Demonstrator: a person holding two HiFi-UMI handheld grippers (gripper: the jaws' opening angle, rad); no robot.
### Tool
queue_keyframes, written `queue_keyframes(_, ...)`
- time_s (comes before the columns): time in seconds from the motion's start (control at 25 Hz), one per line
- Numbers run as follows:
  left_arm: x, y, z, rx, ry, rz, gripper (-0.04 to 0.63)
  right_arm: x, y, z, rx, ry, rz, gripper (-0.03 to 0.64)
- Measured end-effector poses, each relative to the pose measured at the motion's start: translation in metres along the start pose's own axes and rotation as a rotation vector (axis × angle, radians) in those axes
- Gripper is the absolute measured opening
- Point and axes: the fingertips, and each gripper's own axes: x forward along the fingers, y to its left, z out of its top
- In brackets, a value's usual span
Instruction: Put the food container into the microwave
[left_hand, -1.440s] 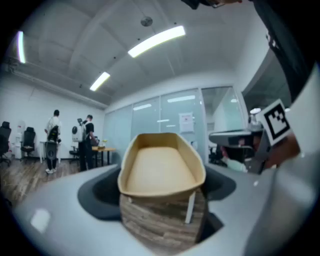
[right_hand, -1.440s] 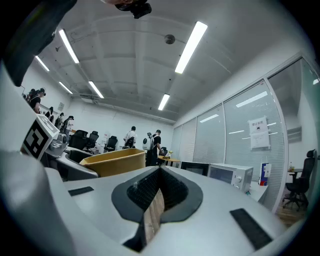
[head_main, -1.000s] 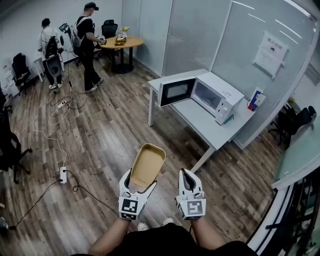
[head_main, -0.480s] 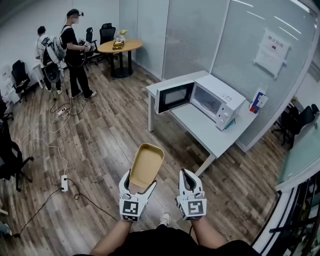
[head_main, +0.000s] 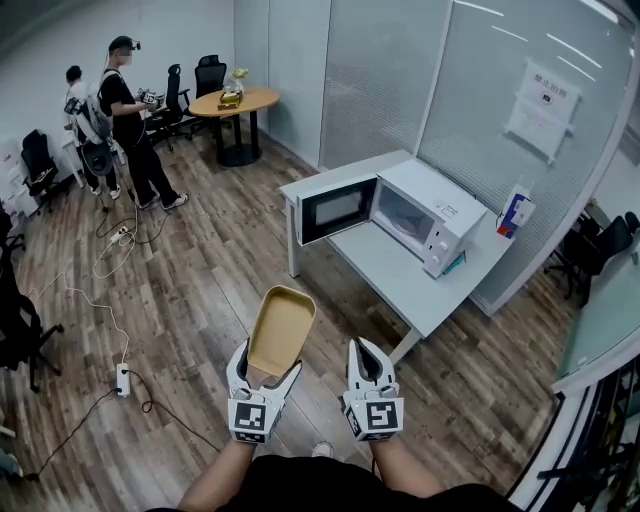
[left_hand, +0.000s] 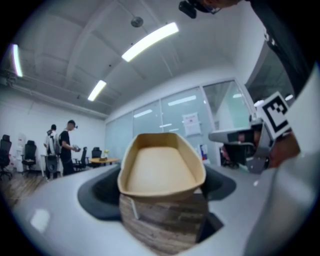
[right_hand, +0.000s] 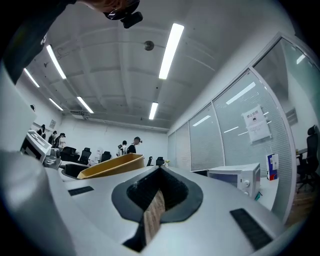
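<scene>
Grippers: two, white, each with a black-and-white marker cube. The left gripper (head_main: 264, 370) and right gripper (head_main: 366, 352) sit side by side at 6 o'clock in the head view.
Left fingers: clamped on the near end of the food container (head_main: 282, 328).
Right fingers: drawn together to a thin slit, with only floor showing through.
Food container: one. It is a shallow tan tray, matte, with rounded corners and a raised rim. It is held in mid-air, tilted up and away from the person, well apart from the microwave (head_main: 432, 215).
Microwave: one white box at 1 o'clock from the container, its dark-windowed door (head_main: 338, 208) swung wide open.
Tables: two. A white rectangular table (head_main: 395, 272) on thin legs bears the microwave, and a round wooden table (head_main: 238, 100) stands at 11 o'clock.
Carton: one, blue and white (head_main: 515, 212), near the microwave at 2 o'clock.
People: two (head_main: 125, 120), standing at 10 o'clock near the round table.
Floor: grey-brown wood-grain planks (head_main: 210, 290). One white power strip (head_main: 123, 379) lies at 9 o'clock, with a cable trailing from it.
Room: an office with frosted glass partitions (head_main: 380, 80), one carrying a paper notice (head_main: 543, 97). There are black office chairs (head_main: 210, 72) and strip lights (right_hand: 171, 50) overhead.
</scene>
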Motion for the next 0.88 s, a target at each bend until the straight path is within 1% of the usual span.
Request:
queue_keyframes(0.24,0.034,0.009,0.000,0.019,-0.002,-0.015,0.469,0.026,-0.014,-0.007,0.012,0.006,0.003,-0.002)
queue_keyframes(0.52,0.080,0.043,-0.009,-0.003,-0.004,-0.040,0.469,0.075,-0.031,-0.018,0.003,0.019,-0.050,-0.002)
queue_keyframes(0.88,0.135,0.086,-0.020,-0.023,-0.013,-0.144,0.469,0.144,-0.030,-0.033,-0.010,0.040,-0.117,-0.002)
